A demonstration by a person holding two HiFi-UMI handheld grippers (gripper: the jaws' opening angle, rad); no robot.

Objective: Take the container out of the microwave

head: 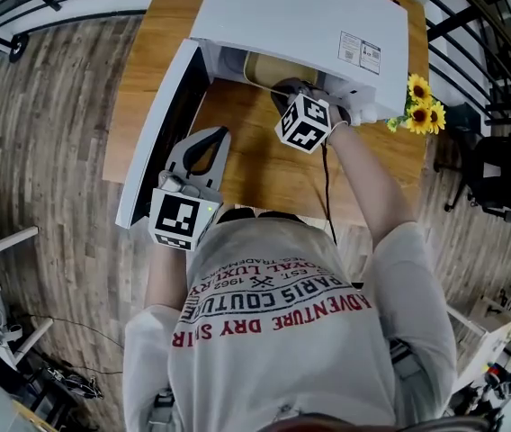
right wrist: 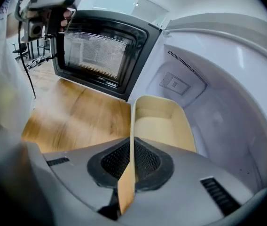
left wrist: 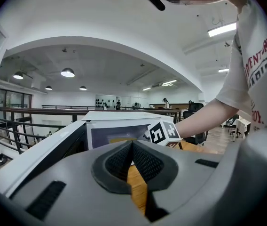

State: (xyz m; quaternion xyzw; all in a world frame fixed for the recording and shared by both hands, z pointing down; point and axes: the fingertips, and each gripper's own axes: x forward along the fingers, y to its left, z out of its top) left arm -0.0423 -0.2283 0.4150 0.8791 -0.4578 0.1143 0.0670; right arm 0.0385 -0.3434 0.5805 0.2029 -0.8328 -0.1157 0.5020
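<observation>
A beige rectangular container (right wrist: 161, 124) sits inside the white microwave (head: 309, 16), whose cavity floor shows in the right gripper view. My right gripper (right wrist: 132, 164) reaches into the cavity and is shut on the container's near wall, which runs as a thin edge between the pads. In the head view the right gripper (head: 302, 106) sits at the cavity mouth with the container (head: 269, 68) just behind it. The left gripper (left wrist: 132, 157) hovers shut and empty in front of the microwave, beside the open door (head: 161, 129).
The microwave stands on a wooden table (head: 264, 165) with its door (right wrist: 103, 53) swung open to the left. Yellow sunflowers (head: 422, 111) stand at the microwave's right corner. A black cable (head: 326, 183) trails from the right gripper. Railings and chairs surround the table.
</observation>
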